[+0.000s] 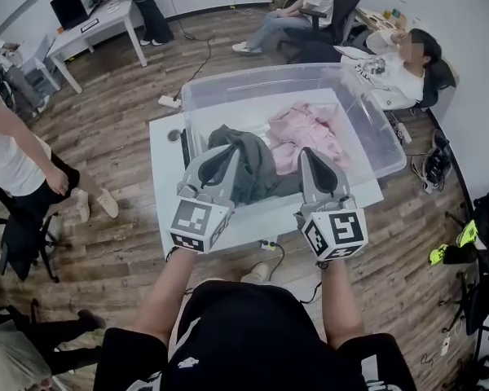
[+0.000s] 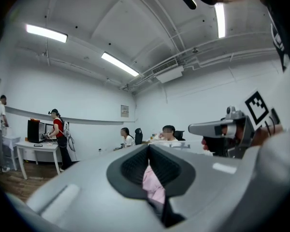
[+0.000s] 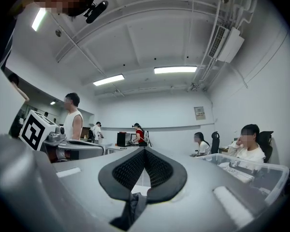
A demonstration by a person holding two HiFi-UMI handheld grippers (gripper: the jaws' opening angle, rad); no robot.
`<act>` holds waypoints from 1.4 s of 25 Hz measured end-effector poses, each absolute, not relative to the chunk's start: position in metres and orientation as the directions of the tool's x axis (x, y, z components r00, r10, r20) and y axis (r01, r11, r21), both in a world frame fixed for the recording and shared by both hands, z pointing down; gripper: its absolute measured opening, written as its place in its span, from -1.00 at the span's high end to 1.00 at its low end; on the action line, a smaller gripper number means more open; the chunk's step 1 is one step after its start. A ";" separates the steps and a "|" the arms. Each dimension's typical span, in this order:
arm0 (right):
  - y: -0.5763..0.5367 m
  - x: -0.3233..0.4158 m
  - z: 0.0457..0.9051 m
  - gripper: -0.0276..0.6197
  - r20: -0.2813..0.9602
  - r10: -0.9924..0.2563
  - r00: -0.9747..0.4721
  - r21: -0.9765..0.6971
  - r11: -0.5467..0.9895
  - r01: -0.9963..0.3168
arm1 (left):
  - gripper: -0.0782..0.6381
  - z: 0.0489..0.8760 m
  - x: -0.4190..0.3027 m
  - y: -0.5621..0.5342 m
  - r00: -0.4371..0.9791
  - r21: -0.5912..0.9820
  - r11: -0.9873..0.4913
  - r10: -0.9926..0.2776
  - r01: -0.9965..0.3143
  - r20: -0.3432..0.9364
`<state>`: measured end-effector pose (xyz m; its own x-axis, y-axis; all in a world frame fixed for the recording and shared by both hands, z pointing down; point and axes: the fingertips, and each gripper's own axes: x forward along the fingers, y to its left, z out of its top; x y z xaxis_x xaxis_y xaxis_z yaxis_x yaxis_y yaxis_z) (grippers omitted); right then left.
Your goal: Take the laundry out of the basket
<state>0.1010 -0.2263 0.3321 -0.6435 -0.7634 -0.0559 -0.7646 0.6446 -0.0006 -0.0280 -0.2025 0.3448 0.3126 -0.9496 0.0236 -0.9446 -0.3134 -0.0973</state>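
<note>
In the head view both tips are hidden in cloth. The left tool [image 1: 226, 160] is clamped on the pink garment [image 1: 306, 133], the right tool [image 1: 311, 161] on the grey garment [image 1: 253, 169], both in the clear basket [image 1: 253, 80] on a white worktop [image 1: 165, 165] over wooden floor [image 1: 122, 137].

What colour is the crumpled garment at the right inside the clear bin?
The crumpled garment is pale pink; head view.

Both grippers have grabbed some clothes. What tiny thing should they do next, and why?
Probably lift both up and back over the near wall of the clear bin. The left gripper is shut on pink cloth and the right gripper on the gray garment, yet that garment lies mostly inside the bin.
</note>
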 end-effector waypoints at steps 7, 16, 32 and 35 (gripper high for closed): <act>-0.248 0.093 0.338 0.91 -0.050 -0.735 -0.676 -0.016 0.677 -0.736 | 0.76 0.350 -0.036 -0.213 0.281 -0.128 -0.285 -0.958 -0.950 0.052; -0.272 0.074 0.346 0.91 -0.021 -0.746 -0.666 -0.018 0.666 -0.746 | 0.76 0.348 -0.038 -0.246 0.408 -0.175 -0.416 -0.909 -0.892 0.084; -0.353 0.072 0.350 0.91 -0.011 -0.799 -0.601 -0.032 0.601 -0.798 | 0.27 0.444 -0.013 -0.329 0.610 -0.212 -0.801 -0.571 -0.559 0.549; -0.369 0.077 0.356 0.91 -0.002 -0.802 -0.598 -0.049 0.597 -0.801 | -0.12 0.477 -0.003 -0.339 0.577 -0.161 -0.862 -0.450 -0.482 0.681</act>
